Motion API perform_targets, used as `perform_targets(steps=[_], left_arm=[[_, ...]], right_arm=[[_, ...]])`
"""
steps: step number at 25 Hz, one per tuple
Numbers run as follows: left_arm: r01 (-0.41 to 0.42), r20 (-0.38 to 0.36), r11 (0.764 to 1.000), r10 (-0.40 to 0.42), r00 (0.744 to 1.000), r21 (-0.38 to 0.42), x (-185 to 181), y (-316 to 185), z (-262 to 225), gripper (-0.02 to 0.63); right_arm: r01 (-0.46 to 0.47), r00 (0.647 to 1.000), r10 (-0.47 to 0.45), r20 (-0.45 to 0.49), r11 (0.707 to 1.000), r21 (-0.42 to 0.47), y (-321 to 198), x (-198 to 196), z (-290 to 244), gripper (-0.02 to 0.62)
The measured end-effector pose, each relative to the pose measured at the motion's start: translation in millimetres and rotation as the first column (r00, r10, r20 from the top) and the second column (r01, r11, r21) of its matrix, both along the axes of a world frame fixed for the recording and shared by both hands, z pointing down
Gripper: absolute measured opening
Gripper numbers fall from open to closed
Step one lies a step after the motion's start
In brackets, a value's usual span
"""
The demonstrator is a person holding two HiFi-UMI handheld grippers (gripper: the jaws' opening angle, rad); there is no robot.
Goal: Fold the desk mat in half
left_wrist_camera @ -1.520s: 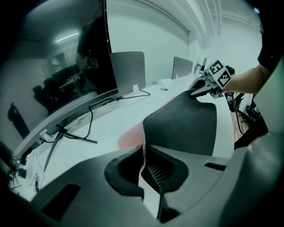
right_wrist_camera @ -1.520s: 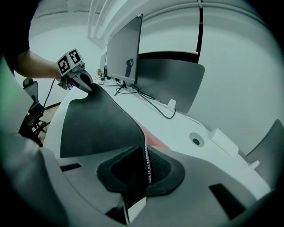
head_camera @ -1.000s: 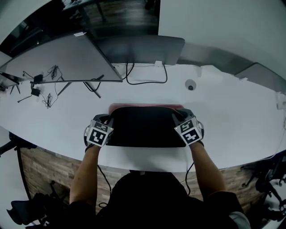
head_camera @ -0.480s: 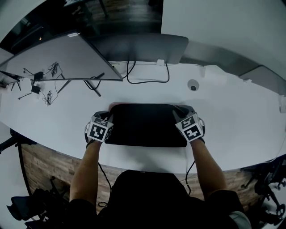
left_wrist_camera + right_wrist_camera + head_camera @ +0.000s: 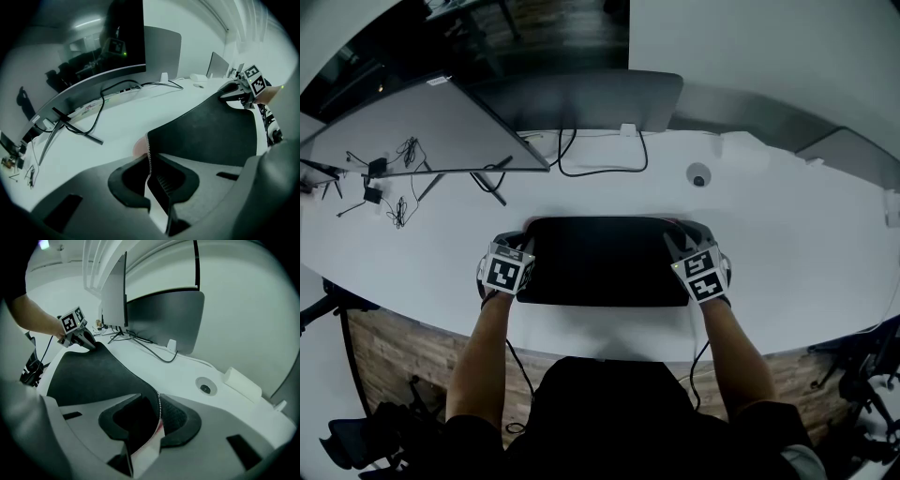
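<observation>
**A:** so where's the desk mat at?

**B:** lying black side up on the white desk, in front of the monitor. Left gripper is clamped tight on its left corner. Right gripper has just been opening its jaws, and the mat's right edge sits loose between them, pads not squeezing it.

No legible txt or nos.; only square markers on L cube & R cube.

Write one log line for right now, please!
desk mat: folded over, black side up | left gripper: shut on mat corner | right gripper: fingers just opening, corner between them
</observation>
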State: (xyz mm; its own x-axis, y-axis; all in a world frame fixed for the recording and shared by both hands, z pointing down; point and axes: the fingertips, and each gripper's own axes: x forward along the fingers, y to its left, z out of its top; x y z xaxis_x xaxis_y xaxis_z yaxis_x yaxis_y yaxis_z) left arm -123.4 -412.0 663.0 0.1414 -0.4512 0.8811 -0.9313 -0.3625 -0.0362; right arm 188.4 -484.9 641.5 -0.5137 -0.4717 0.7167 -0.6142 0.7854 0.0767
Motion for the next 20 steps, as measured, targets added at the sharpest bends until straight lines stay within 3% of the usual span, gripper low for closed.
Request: perform_targets(steps=[7, 11, 20], left_arm=[[0.027, 0.049, 1.000, -0.027, 0.998, 0.010, -5, 0, 2, 0.053], [0.043, 0.116, 0.996, -0.051, 0.992, 0.075, -13, -5, -3, 0.144], [-0.018, 0.071, 0.970, 0.000, 0.997, 0.244, -1, 0, -51, 0.164]], right_arm=[[-0.095, 0.995, 0.094, 0.030, 0.994, 0.059, 8, 32, -19, 0.141], [-0.120, 0.992, 0.118, 0.038, 0.990, 0.066, 28, 44, -26, 0.140], [-0.169, 0.985, 0.166, 0.040, 0.983, 0.078, 102, 43, -50, 0.130]])
